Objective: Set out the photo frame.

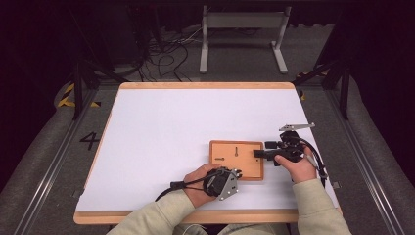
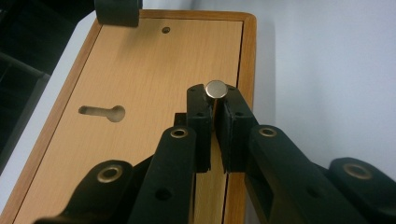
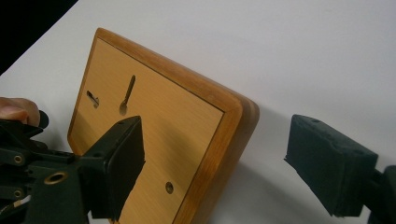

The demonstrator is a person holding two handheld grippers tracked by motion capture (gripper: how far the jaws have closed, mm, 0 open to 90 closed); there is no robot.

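Observation:
A wooden board (image 1: pixel 236 159) with two keyhole slots lies on the white table. In the left gripper view, the left gripper (image 2: pixel 216 108) is shut on a small metal pin (image 2: pixel 216 88), held just above the board (image 2: pixel 149 74) near its framed edge, with a keyhole slot (image 2: pixel 102 112) off to the left. The left gripper (image 1: pixel 237 173) hovers at the board's near edge. At the board's right edge the right gripper (image 1: pixel 258 153) stands open. Its jaws (image 3: pixel 219 172) straddle that edge of the board (image 3: pixel 163 116), one pad over the wood and the other over the table.
The white table (image 1: pixel 161 132) has a wooden rim and much free surface to the left and back. A small round hole (image 3: pixel 169 187) sits near the board's corner. Cables and a metal stand (image 1: pixel 242 22) lie on the floor beyond the table.

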